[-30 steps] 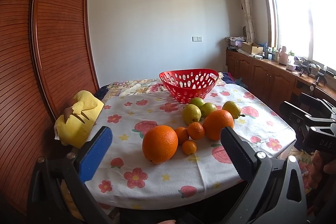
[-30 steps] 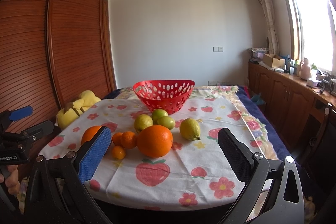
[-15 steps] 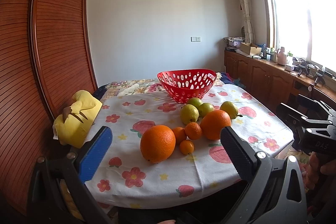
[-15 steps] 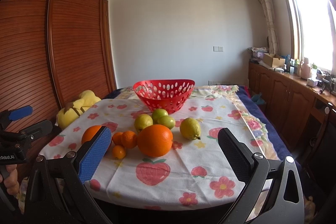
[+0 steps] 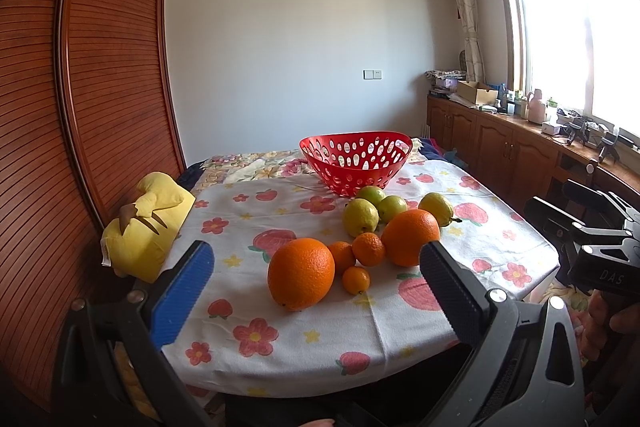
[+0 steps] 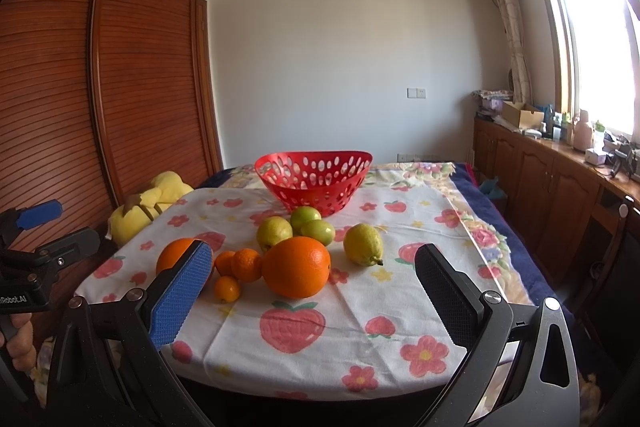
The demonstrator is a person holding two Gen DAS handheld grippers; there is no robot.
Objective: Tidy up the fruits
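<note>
Over the last second the left gripper (image 5: 316, 291) has eased slightly forward; the right gripper (image 6: 312, 291) has not moved. Both are spread wide, holding nothing. All fruit, including the nearest orange (image 5: 301, 279), remains on the tablecloth (image 5: 280, 347), with the empty red basket (image 5: 355, 167) at 12 o'clock: sorting not yet begun.

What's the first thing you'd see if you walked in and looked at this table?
Probably the two big oranges at the front of the flowery tablecloth, with small oranges and green-yellow fruit bunched around them. Behind them stands an empty red basket, and a yellow plush toy sits at the table's left edge.
</note>
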